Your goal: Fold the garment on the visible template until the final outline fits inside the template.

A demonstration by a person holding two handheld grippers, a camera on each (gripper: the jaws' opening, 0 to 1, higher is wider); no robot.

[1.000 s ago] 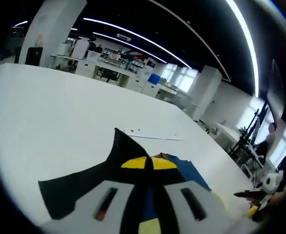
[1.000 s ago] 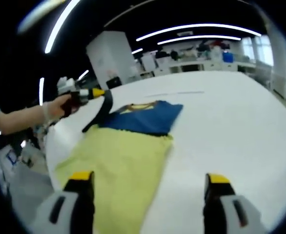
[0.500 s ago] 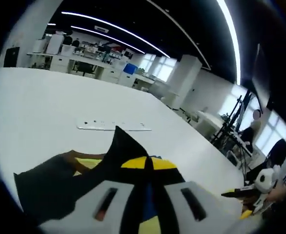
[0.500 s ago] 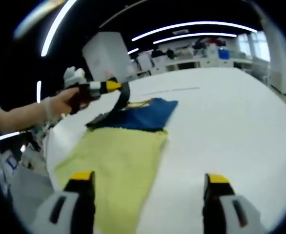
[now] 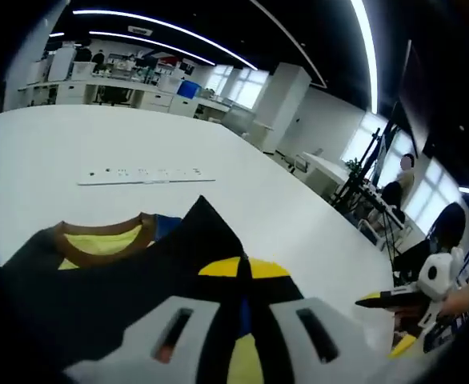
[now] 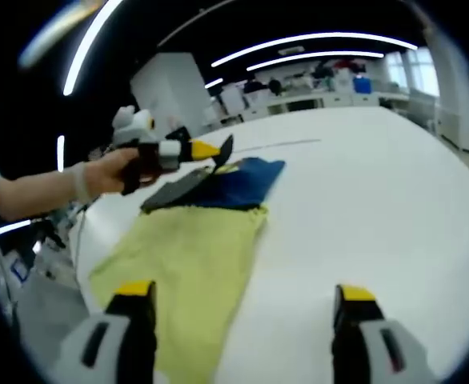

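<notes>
The garment lies on the white table (image 6: 378,200), with a yellow body (image 6: 186,264), a blue upper part (image 6: 250,178) and a black sleeve (image 6: 178,186). My left gripper (image 6: 218,149), held in a person's hand (image 6: 98,172), is shut on the black sleeve and holds it over the blue part. In the left gripper view the yellow-tipped left gripper (image 5: 242,270) pinches the black sleeve (image 5: 138,272), beside the brown collar (image 5: 106,234). My right gripper (image 6: 244,292) stands open at the garment's yellow hem, nothing between its fingers. It also shows as the right gripper (image 5: 390,300).
A thin white strip (image 5: 142,172) with small marks lies on the table beyond the collar, seen also as the strip (image 6: 286,144). Desks, a white pillar (image 6: 174,92) and seated people stand around the table. Bare tabletop spreads right of the garment.
My left gripper has carried the black sleeve inward and lower, over the blue upper part, and its view has swung toward the collar. The right gripper stays open and still.
</notes>
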